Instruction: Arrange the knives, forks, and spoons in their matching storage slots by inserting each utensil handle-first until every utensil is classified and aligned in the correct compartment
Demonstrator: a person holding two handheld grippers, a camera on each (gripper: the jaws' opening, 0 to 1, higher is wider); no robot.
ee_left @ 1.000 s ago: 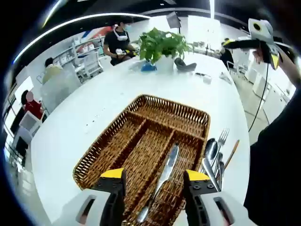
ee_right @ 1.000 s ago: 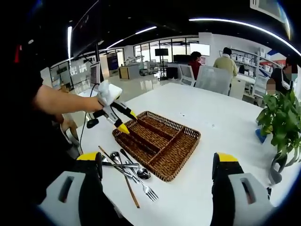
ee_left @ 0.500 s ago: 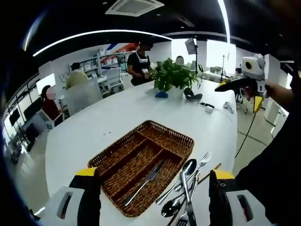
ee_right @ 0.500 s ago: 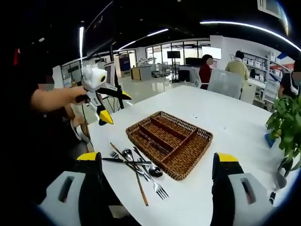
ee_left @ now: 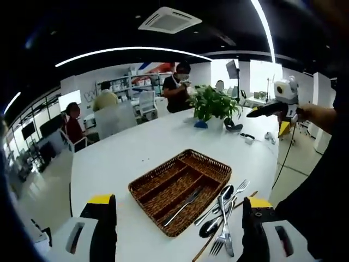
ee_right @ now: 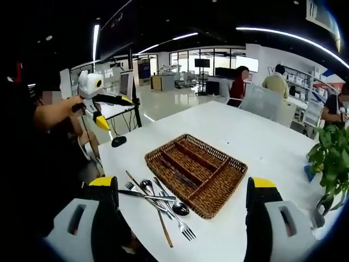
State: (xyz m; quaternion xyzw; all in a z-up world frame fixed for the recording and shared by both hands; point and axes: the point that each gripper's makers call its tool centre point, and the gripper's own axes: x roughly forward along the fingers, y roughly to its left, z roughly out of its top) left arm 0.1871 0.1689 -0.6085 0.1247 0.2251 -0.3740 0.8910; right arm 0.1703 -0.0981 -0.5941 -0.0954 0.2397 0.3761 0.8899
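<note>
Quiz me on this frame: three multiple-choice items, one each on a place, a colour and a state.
1. Where does the loose cutlery pile lie?
A. inside the tray
B. on the table beside the tray
C. by the plant

2. What colour are the tips of the tongs?
A. yellow
B. red
C. green

3. What does the wicker tray hold?
A. nothing
B. one knife
C. every utensil

Answers:
1 B, the pile rests on the white table against the tray's long side.
2 A, yellow caps on left tongs and right tongs.
3 B, a single knife lies in one slot.
</note>
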